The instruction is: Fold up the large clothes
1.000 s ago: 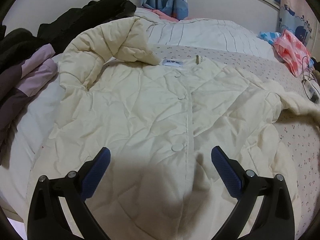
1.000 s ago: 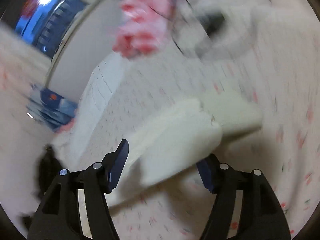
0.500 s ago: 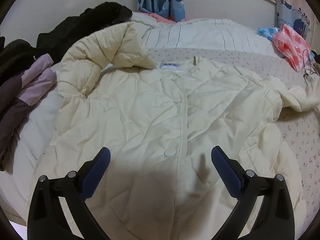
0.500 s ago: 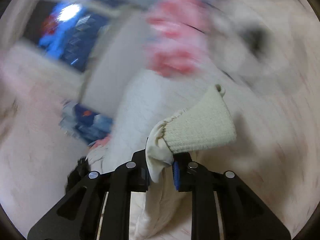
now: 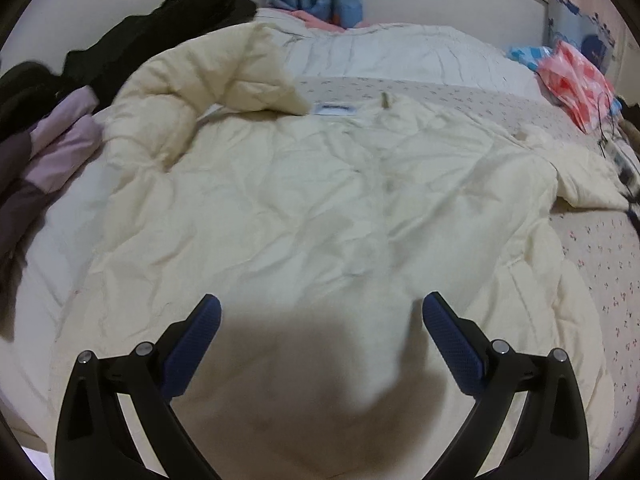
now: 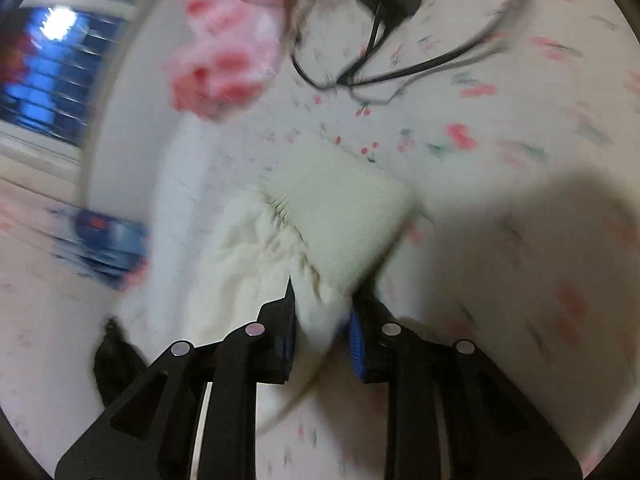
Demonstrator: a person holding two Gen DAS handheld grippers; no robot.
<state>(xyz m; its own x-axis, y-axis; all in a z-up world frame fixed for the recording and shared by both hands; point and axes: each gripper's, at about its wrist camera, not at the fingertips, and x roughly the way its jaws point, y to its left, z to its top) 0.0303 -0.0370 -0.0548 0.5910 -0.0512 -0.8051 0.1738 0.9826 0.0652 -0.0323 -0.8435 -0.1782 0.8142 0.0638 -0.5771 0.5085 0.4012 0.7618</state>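
Observation:
A large cream quilted jacket (image 5: pixel 312 200) lies front up on the bed, buttoned down the middle, its collar label at the far side. Its left sleeve (image 5: pixel 200 92) is folded in over the shoulder. Its right sleeve (image 5: pixel 580 176) stretches to the right. My left gripper (image 5: pixel 320 320) is open and empty above the jacket's lower front. My right gripper (image 6: pixel 322 320) is shut on the right sleeve just behind its ribbed cuff (image 6: pixel 344 216), above the flowered sheet.
Dark and purple clothes (image 5: pixel 52 128) are piled at the bed's left edge. A pink plastic bag (image 5: pixel 576 80) lies at the far right; it also shows in the right wrist view (image 6: pixel 228 52). A black cable and charger (image 6: pixel 392 4) lie on the sheet beyond the cuff.
My right gripper closed on the sleeve near the cuff and has carried it; its view has swung. My left gripper stayed open and drew back a little over the jacket.

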